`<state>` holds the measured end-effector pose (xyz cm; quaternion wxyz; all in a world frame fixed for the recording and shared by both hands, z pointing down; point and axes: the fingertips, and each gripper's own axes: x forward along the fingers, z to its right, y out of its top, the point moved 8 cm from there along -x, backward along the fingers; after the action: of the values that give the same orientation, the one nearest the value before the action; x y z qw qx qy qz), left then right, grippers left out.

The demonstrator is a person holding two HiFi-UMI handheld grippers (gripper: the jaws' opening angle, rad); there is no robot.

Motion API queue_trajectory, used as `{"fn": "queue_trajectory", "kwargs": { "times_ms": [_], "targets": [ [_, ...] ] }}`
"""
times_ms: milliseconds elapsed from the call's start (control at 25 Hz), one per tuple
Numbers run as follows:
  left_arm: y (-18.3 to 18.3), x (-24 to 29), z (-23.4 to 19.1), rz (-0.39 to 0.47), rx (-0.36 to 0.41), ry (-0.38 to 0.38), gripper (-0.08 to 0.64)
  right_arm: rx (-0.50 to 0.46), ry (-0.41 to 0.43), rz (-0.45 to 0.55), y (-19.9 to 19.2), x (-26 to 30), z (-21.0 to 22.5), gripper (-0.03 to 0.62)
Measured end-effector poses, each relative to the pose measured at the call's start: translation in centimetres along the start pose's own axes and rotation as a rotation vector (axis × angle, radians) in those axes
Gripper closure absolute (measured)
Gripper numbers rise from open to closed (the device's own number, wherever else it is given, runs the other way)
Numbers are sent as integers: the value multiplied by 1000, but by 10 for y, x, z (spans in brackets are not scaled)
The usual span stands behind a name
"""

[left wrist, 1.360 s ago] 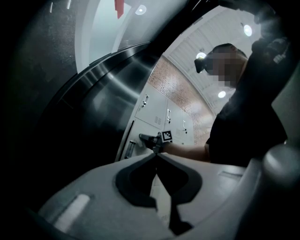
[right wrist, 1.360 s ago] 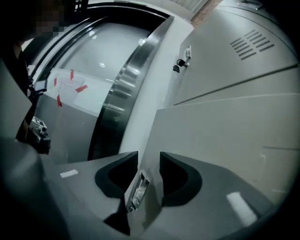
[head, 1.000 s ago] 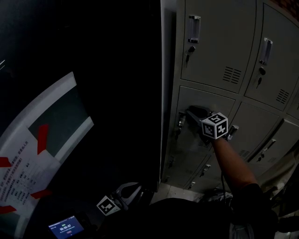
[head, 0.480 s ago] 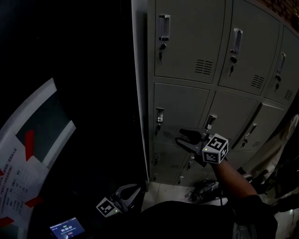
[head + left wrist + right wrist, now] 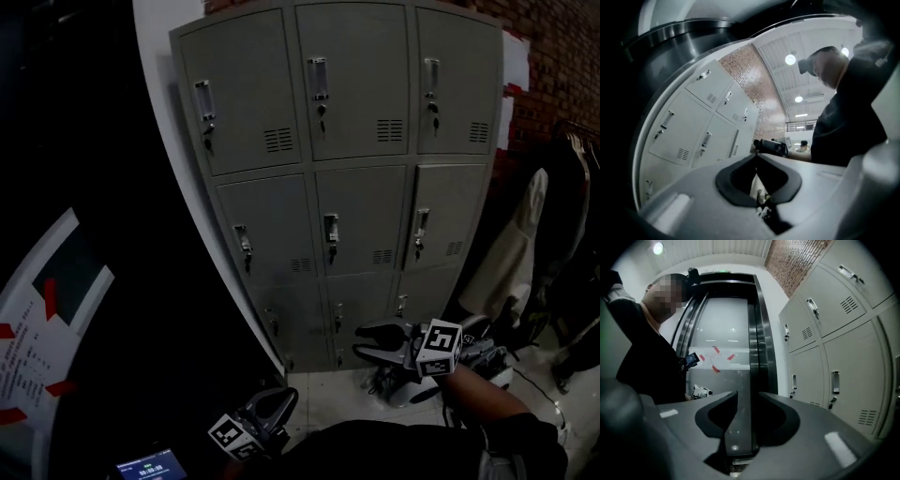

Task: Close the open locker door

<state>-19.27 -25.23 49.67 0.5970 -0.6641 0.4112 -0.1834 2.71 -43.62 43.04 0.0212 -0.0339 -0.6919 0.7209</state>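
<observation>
Locker (image 5: 347,187) touches neither gripper: right gripper (image 5: 362,339) jaws apart, empty, closing; left gripper (image 5: 281,399) jaws together, empty.

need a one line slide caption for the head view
Grey nine-door metal locker bank stands ahead; right tool, jaws closing on nothing, hangs low before it; left tool sits lower.

Nothing was legible. Print on the white poster (image 5: 33,370) — and digits on the small screen (image 5: 145,466) — were too blurred.

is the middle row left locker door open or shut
Shut. The middle-row left locker door lies flush with the doors around it, no gap showing.
</observation>
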Motion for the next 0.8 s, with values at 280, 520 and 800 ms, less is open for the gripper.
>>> {"fn": "queue_trajectory", "kwargs": {
  "times_ms": [280,520,800],
  "targets": [
    [-30,39,127,-100,-72,-21,557,32,1,34,-14,-134,-73,476],
    [-20,37,167,-94,-49,-53,557,50,-93,95,-20,-195,-125,482],
    [-9,-22,204,-80,-25,-105,557,68,-175,138,-21,-199,-209,482]
  ]
}}
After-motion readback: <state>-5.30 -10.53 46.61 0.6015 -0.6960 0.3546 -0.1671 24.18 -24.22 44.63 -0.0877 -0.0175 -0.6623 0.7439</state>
